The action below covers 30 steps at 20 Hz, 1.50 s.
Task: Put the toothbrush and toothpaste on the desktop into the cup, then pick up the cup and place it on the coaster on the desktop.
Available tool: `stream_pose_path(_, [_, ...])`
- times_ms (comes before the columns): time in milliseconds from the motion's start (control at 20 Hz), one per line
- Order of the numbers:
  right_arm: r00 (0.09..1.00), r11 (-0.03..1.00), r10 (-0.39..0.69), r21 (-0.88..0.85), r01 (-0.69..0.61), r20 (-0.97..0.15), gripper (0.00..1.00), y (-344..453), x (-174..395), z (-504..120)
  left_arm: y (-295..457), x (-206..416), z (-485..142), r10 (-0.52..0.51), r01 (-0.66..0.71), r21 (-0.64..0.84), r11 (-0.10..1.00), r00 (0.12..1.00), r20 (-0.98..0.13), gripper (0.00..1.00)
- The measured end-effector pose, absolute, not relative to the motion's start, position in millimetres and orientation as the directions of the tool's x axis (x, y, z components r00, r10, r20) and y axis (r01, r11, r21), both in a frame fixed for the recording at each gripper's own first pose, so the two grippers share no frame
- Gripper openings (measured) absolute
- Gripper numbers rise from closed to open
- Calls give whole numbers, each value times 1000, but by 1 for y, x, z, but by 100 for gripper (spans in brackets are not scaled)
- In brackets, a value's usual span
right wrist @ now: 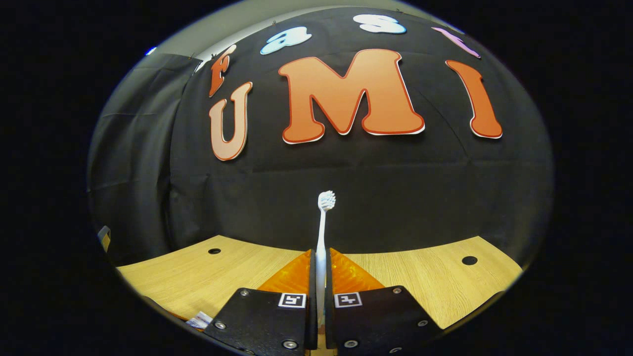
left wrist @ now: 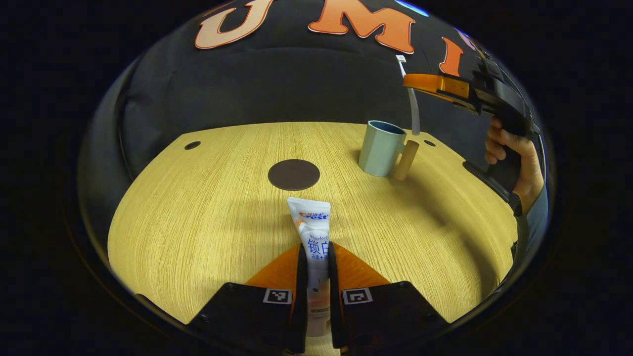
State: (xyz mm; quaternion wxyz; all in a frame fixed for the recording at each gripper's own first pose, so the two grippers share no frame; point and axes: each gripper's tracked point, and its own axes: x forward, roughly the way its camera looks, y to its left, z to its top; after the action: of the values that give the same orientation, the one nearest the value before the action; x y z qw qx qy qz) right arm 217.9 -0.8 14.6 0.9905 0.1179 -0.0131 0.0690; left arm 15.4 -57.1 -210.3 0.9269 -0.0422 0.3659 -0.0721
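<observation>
Up high, the right gripper point(right wrist: 320, 269) squeezed the thin white toothbrush point(right wrist: 322, 232) above the pale blue cup point(left wrist: 381, 148). Down low, the left gripper point(left wrist: 316, 257) pinched the white toothpaste tube point(left wrist: 313, 232) near the round dark coaster point(left wrist: 293, 174) on the wooden desktop point(left wrist: 198, 217).

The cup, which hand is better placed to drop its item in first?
Right, probably. In the left gripper view, the right tongs hold the toothbrush upright just above the cup. The left tongs grip the toothpaste low over the desktop, short of the cup.
</observation>
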Motion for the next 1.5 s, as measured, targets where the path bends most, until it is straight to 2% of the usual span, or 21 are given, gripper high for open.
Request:
stream_pose_path(350, [985,956,148,241,-166,90,7,7,240,18,-56,18,-206,-155,106,-114,988,738,-656,23])
stream_pose_path(650, [988,954,144,255,-155,61,6,4,260,-2,-52,21,-202,-135,95,-97,991,759,-637,23])
stream_pose_path(1250, [983,966,155,225,-130,-97,6,11,276,-60,-51,23,-178,-122,77,-100,992,791,-599,23])
stream_pose_path(1500, [969,965,172,228,-130,-175,10,13,274,-75,-50,24,-173,-123,73,-109,991,805,-580,24])
